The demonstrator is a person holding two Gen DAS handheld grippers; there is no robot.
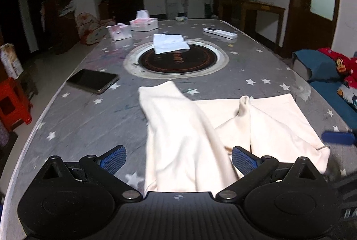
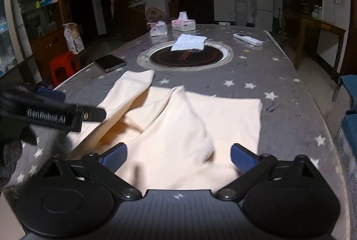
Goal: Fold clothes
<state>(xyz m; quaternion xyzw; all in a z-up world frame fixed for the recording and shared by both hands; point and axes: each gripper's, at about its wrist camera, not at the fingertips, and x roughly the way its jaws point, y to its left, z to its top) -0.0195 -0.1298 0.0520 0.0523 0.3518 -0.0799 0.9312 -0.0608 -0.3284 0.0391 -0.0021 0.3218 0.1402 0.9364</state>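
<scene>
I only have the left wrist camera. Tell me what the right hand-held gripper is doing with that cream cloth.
Observer: The right hand-held gripper is open. The cream garment lies bunched between its fingers, and neither pad presses on it.
Operator: Report what lies just right of the garment.
Observer: Small dark flecks lie on the star-patterned table, just past the garment's far right corner.
Operator: Describe my gripper as seen from that side.
Observer: The left hand-held gripper shows side-on at the left of the right wrist view, above the garment's left edge.
</scene>
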